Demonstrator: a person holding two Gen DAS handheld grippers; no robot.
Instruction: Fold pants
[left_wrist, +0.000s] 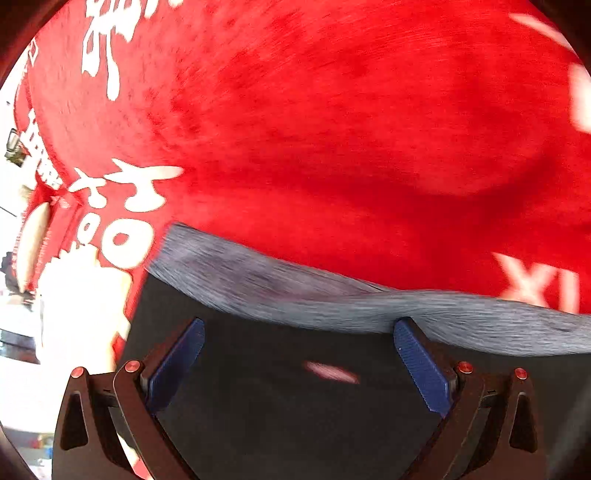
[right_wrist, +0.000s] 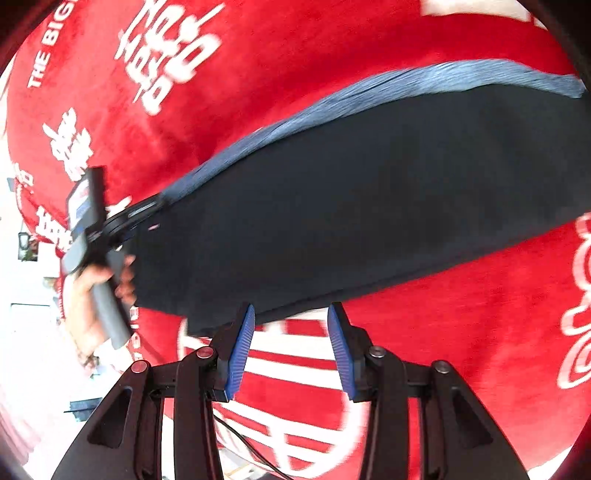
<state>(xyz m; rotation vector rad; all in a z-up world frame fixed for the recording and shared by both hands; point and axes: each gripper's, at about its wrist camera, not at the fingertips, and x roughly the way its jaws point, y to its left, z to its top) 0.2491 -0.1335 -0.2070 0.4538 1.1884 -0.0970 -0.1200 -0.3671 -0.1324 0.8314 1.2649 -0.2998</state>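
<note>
Dark navy pants (right_wrist: 351, 206) with a grey-blue ribbed waistband (right_wrist: 369, 96) lie flat on a red cloth. In the left wrist view the pants (left_wrist: 277, 406) fill the bottom and the waistband (left_wrist: 295, 291) runs across just past the fingers. My left gripper (left_wrist: 299, 328) is open wide over the pants, holding nothing; it also shows in the right wrist view (right_wrist: 122, 218) at the pants' left end. My right gripper (right_wrist: 291, 314) is open, its tips at the pants' near edge, with nothing between the blue pads (right_wrist: 242, 350).
A red fleece cloth (left_wrist: 332, 129) with white lettering covers the surface under the pants. The person's hand (right_wrist: 92, 295) holds the left gripper's handle. A bright white room shows at the far left. A black cable (right_wrist: 243, 443) runs below my right gripper.
</note>
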